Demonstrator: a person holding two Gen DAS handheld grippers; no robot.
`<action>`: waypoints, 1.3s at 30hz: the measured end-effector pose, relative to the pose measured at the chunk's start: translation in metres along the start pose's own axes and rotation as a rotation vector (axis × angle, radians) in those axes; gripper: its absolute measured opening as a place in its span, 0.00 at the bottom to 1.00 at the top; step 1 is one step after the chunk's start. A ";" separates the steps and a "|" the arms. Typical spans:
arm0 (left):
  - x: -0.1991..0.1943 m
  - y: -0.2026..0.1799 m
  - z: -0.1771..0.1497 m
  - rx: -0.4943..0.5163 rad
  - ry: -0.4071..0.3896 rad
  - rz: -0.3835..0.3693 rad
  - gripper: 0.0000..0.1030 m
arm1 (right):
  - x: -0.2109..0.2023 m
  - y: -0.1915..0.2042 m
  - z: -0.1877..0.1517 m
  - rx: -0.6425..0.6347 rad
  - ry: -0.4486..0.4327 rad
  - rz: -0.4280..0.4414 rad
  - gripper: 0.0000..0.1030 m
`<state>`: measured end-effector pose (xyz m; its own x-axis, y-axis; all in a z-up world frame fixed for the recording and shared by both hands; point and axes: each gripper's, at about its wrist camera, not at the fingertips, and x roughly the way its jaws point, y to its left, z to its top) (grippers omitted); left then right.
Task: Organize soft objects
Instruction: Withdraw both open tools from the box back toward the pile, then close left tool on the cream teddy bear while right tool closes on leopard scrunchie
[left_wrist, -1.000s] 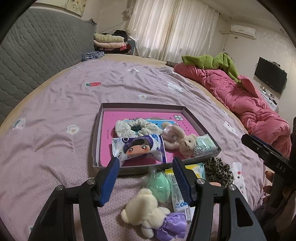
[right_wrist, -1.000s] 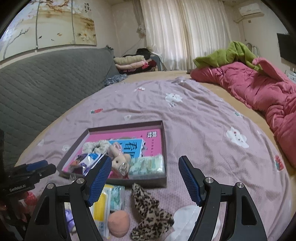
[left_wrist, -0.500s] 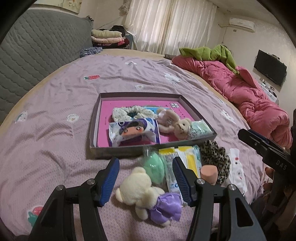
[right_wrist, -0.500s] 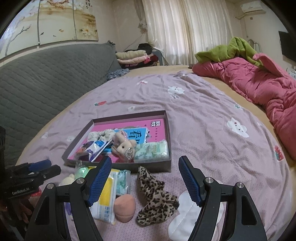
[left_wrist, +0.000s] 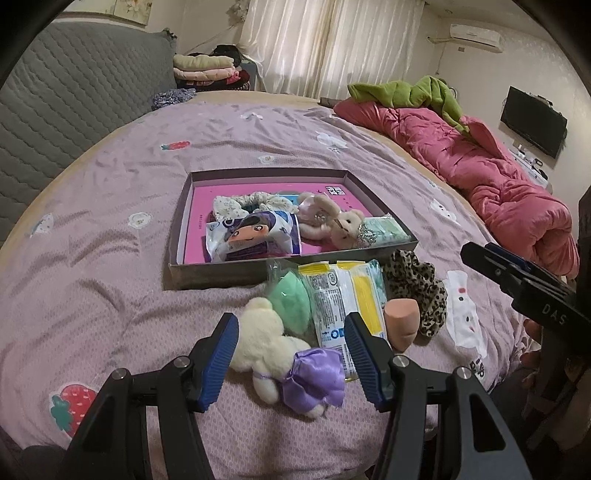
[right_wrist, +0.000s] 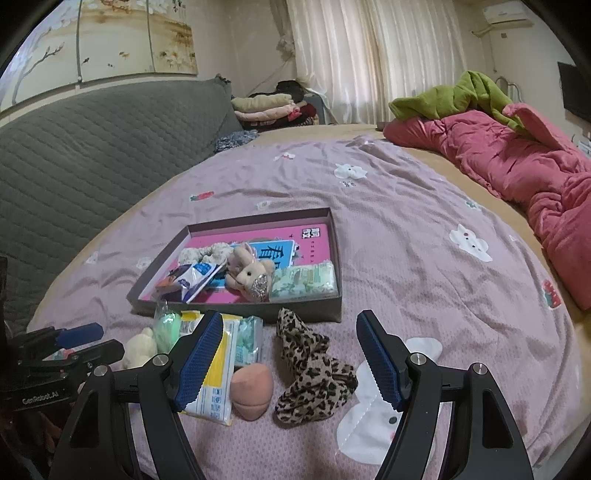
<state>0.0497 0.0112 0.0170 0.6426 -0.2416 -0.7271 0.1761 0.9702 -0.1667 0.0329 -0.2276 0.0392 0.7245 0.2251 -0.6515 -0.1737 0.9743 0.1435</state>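
Note:
A shallow dark box with a pink floor lies on the lilac bedspread. It holds a floral scrunchie, a cartoon-print pack, small plush animals and a green tissue pack. In front of it lie a cream bear in a purple dress, a wrapped green sponge, a yellow-and-white wipes pack, a peach sponge and a leopard scrunchie. My left gripper is open, the bear seen between its fingers. My right gripper is open above the leopard scrunchie and grips nothing.
A crumpled pink quilt with a green blanket runs along the bed's right side. A grey quilted headboard stands at the left, folded clothes behind it. The loose items lie near the bed's front edge.
Both grippers have drawn back toward the bed's near edge, so the box looks farther off and the loose items show in full. Both stay open.

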 end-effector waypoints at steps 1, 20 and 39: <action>0.000 0.000 -0.001 0.002 0.003 0.000 0.57 | 0.000 0.000 -0.001 -0.001 0.004 -0.001 0.74; -0.003 -0.002 -0.018 0.002 0.054 0.002 0.57 | -0.003 -0.005 -0.022 -0.016 0.066 -0.036 0.74; 0.014 0.007 -0.032 -0.060 0.142 -0.004 0.57 | 0.008 -0.007 -0.027 -0.013 0.108 -0.046 0.74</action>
<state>0.0360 0.0152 -0.0156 0.5293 -0.2445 -0.8124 0.1311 0.9696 -0.2064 0.0222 -0.2328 0.0126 0.6557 0.1768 -0.7340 -0.1505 0.9833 0.1024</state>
